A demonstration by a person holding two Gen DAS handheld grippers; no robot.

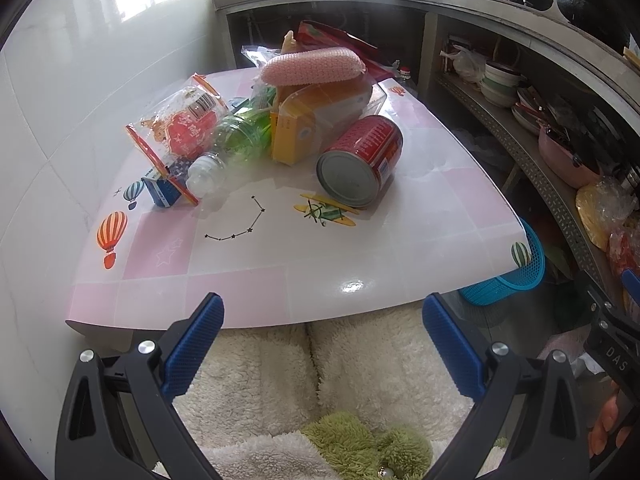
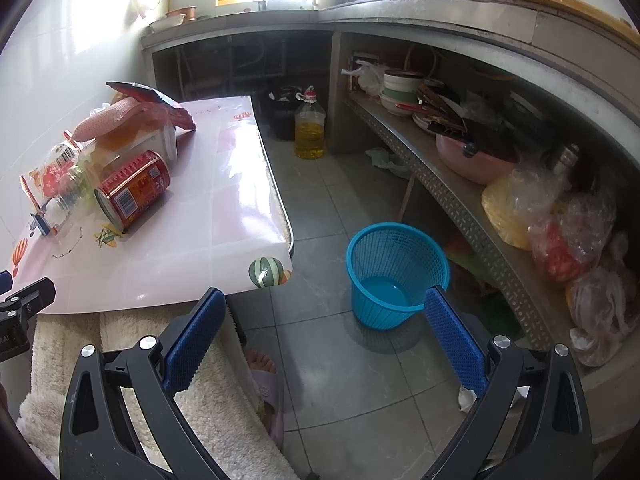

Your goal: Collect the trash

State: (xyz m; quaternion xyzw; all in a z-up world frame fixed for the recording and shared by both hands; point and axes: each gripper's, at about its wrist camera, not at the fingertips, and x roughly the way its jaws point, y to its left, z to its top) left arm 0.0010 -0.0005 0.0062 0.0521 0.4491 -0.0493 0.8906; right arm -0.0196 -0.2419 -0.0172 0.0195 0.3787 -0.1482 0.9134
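The trash sits in a heap on the pink table (image 1: 280,248). The red can (image 1: 362,160) lies on its side at the front of the heap, with its flat end facing the near edge. Behind it are a yellow box (image 1: 288,136), a green bottle (image 1: 236,140) lying down, a crinkly snack bag (image 1: 180,128), a small blue carton (image 1: 162,190) and a pink sponge (image 1: 312,65) on top.

The left gripper (image 1: 322,344) hangs over the person's lap, just short of the table edge. Its jaws are wide apart and hold nothing. The right gripper (image 2: 324,344) is also wide open and empty. It points at the floor, where the blue basket (image 2: 396,272) stands near the table corner. The basket looks empty, though part of its bottom is hidden.

The can is probably the best first pick, since it is nearest and nothing rests on it. It can roll, so squeeze it across its round sides, not on its ends. Lift it straight up so the box behind stays put. Then carry it over the basket and let go low, so it does not bounce out.
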